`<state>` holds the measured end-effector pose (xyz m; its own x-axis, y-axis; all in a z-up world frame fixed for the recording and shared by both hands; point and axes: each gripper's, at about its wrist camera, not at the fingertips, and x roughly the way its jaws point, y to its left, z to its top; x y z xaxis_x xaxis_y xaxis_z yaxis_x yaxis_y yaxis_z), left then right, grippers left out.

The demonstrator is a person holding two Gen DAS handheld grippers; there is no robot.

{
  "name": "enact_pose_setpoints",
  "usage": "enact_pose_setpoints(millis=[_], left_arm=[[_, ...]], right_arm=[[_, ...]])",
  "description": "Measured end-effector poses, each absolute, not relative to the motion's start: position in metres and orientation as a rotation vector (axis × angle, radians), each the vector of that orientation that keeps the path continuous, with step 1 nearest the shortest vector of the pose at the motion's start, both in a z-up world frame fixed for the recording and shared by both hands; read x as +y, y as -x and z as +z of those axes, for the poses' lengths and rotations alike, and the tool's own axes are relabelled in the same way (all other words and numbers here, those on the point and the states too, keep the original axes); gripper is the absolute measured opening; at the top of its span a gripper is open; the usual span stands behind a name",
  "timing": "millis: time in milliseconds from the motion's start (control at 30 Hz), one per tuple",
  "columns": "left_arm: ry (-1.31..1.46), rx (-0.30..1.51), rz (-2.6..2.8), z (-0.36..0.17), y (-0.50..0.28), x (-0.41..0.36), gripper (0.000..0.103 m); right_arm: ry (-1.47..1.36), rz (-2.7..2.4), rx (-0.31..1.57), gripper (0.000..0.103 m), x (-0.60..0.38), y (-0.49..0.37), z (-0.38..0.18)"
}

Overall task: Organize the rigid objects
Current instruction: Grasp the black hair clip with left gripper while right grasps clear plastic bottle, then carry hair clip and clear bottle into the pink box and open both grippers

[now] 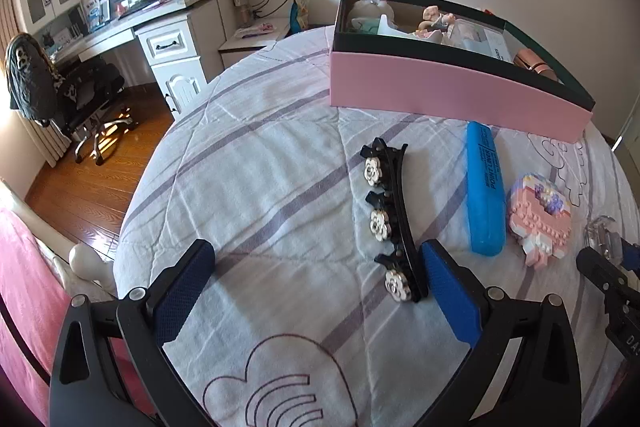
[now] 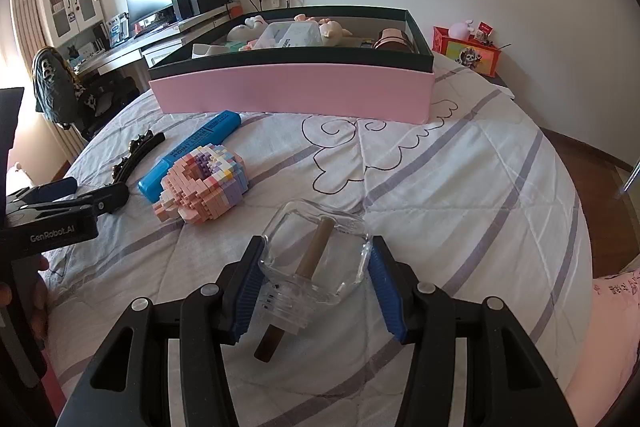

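Bedroom quilt-covered bed [image 2: 460,163] serves as sorting ground: pink box [image 2: 292,93] waits at the back for strays, right claw [image 2: 316,287] clamped on glass bottle [image 2: 316,255], left claw [image 1: 316,279] spread wide beside flowered hair clip [image 1: 390,223].

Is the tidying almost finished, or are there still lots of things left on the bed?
Some is done: toys already sit in the pink box. In hand: the right tool is shut on a glass jar. The left tool is open beside the black hair clip, not gripping it. Still left on the bed: the hair clip, the blue marker and the pink block toy.
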<state>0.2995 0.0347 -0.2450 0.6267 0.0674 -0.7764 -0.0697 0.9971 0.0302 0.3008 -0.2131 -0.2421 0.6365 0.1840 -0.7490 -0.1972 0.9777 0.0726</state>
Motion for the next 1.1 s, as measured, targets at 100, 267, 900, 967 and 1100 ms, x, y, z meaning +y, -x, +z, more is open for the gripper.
enact_pose_setpoints(millis=[100, 267, 900, 967, 1100], left_arm=[[-0.027, 0.879, 0.050, -0.244, -0.307, 0.026, 0.084], [-0.096, 0.859, -0.036, -0.241, -0.309, 0.006, 0.018], [-0.067, 0.720, -0.168, -0.179, -0.290, -0.003, 0.017], [-0.084, 0.703, -0.190, -0.170, -0.298, -0.010, 0.017], [-0.113, 0.676, -0.218, -0.154, -0.327, -0.021, 0.018]], right_arm=[[0.016, 0.217, 0.855, 0.052, -0.213, -0.302, -0.242], [0.028, 0.211, 0.854, 0.052, -0.211, -0.302, -0.243], [0.064, 0.266, 0.713, 0.052, -0.201, -0.312, -0.187], [0.078, 0.269, 0.680, 0.052, -0.199, -0.319, -0.175], [0.109, 0.270, 0.628, 0.052, -0.194, -0.343, -0.154]])
